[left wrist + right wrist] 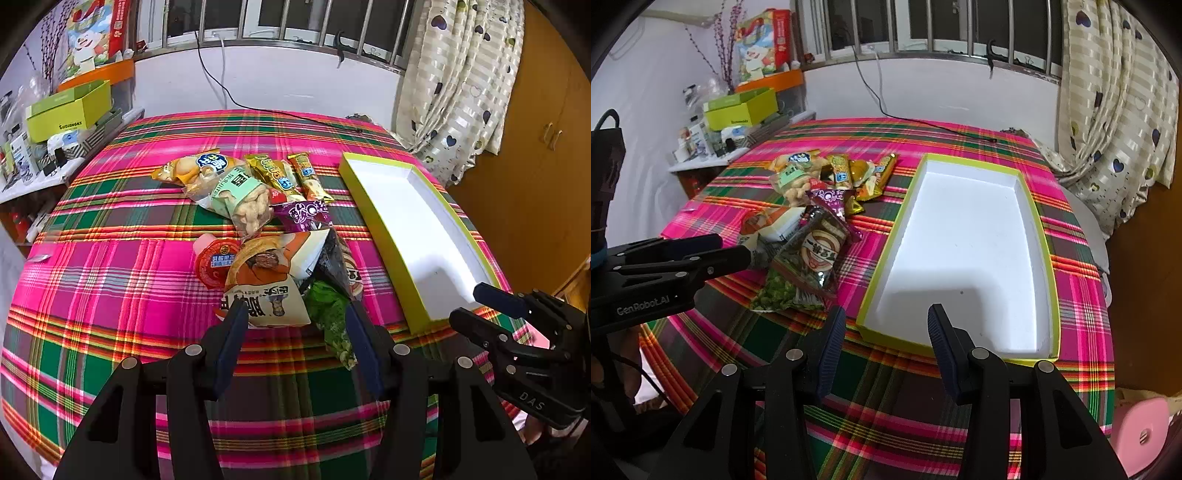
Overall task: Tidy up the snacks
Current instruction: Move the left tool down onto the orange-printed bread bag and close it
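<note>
Two grabbers held low over the checked cloth, both spread wide.

The left gripper holds nothing; its tips sit at the near end of the snack pile, by the green packet. The right gripper holds nothing too, pointing at the near edge of the white tray, which lies right of the snacks on the tablecloth.

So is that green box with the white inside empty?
Empty. The box shows only its bare white floor; all the snacks lie beside it on the cloth.
</note>
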A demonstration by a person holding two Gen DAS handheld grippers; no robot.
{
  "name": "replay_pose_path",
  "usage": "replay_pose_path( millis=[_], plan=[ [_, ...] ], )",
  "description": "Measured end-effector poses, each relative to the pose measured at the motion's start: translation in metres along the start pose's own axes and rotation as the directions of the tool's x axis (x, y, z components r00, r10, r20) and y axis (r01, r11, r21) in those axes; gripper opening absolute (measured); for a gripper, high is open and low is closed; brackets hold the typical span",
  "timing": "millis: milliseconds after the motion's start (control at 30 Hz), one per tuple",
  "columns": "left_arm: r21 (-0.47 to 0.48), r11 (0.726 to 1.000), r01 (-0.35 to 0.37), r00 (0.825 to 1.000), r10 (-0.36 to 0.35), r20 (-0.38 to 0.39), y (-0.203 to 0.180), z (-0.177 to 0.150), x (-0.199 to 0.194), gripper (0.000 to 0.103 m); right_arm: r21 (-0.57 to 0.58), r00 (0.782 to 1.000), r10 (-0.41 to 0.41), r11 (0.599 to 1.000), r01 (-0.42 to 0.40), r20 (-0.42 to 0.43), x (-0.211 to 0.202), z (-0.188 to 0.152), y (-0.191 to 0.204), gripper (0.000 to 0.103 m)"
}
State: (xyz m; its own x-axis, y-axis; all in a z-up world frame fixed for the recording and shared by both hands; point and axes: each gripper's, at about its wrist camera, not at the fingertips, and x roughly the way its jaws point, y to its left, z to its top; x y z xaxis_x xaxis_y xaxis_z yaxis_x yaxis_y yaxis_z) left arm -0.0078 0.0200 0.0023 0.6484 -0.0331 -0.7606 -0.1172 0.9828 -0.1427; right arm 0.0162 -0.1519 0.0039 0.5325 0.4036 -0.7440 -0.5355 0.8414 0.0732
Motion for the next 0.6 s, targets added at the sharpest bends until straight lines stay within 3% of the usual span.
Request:
replay_pose_path(
  millis=[600],
  plan=[
    [-0.057, 0.998, 0.009, 1.000, -0.008, 0.025, 0.021, 0.007, 0.002, 0.057, -0.034, 0.999, 0.035, 0.999, -0.034, 0.004, 0.013, 0.018, 0.009, 0.045]
  ],
)
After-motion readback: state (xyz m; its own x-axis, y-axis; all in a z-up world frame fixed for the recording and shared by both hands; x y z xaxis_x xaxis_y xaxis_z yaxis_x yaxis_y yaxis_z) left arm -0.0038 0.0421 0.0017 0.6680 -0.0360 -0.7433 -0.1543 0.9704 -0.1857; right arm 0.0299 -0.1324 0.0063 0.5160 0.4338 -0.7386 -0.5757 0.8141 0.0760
